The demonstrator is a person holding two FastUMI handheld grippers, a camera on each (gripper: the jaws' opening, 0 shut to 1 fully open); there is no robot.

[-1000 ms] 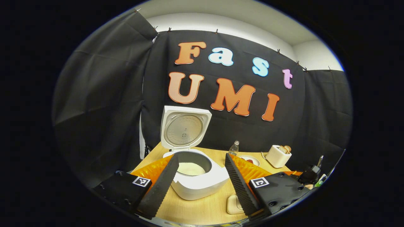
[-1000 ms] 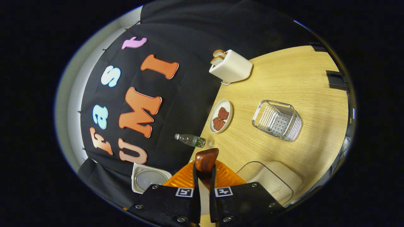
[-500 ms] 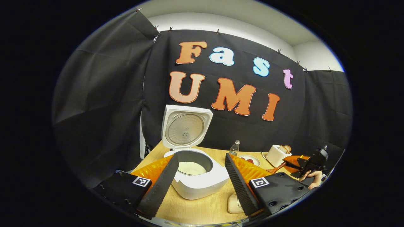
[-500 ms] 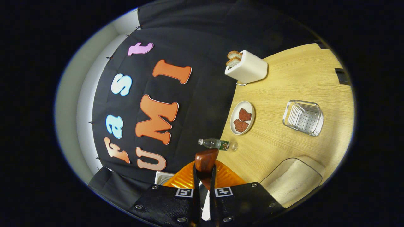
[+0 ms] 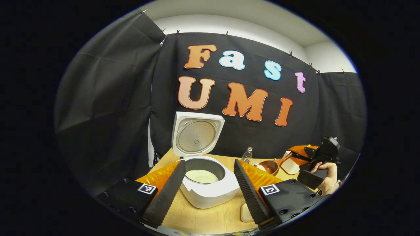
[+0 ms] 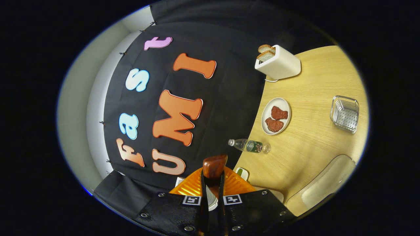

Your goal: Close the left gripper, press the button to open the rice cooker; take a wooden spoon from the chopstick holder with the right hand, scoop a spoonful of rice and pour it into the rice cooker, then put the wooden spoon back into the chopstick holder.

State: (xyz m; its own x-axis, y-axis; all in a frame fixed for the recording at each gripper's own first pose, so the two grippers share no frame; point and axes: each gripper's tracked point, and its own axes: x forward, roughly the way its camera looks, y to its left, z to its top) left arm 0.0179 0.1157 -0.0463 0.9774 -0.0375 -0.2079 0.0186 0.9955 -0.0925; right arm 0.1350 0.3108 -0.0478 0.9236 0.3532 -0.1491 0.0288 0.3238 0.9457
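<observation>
- The left claw point(image 5: 208, 183) stands wide apart, holding nothing, low over the desk point(image 5: 210, 218) with the cooker point(image 5: 210, 188) between its fingers in the left gripper view.
- The cooker's lid point(image 5: 197, 134) is up and upright at the back; white rice point(image 5: 201, 176) lies in the pot.
- The right claw point(image 6: 212, 193) is pinched narrow on the spoon point(image 6: 214, 167), whose dark wooden handle end pokes up between its fingers.
- In the left gripper view the spoon point(image 5: 270, 165) shows farther off, bowl toward the cooker, with what looks like rice in it; it hangs above the desk to the right of the cooker, apart from it.
- A hand point(image 5: 326, 175) holds that right claw at the view's right edge.
- Writing: the bottle point(image 6: 249, 145) has a green label, too small to read; the square black-and-white markers on both claws carry no words.
- The bottle stands at the desk's back edge, near the plate point(image 6: 266, 113) with two dark red pieces on it.
- A white toaster point(image 6: 279, 64) with two bread slices stands farther along the back edge.
- The wire holder point(image 6: 344, 113) sits well apart from the plate, nearer the desk's front, with nothing in it that I can make out.
- A clear container point(image 6: 323, 186) of rice lies near the right claw at the lower right.
- A small pale thing point(image 5: 245, 213) lies on the desk just before the cooker, partly hidden by the left claw's finger.
</observation>
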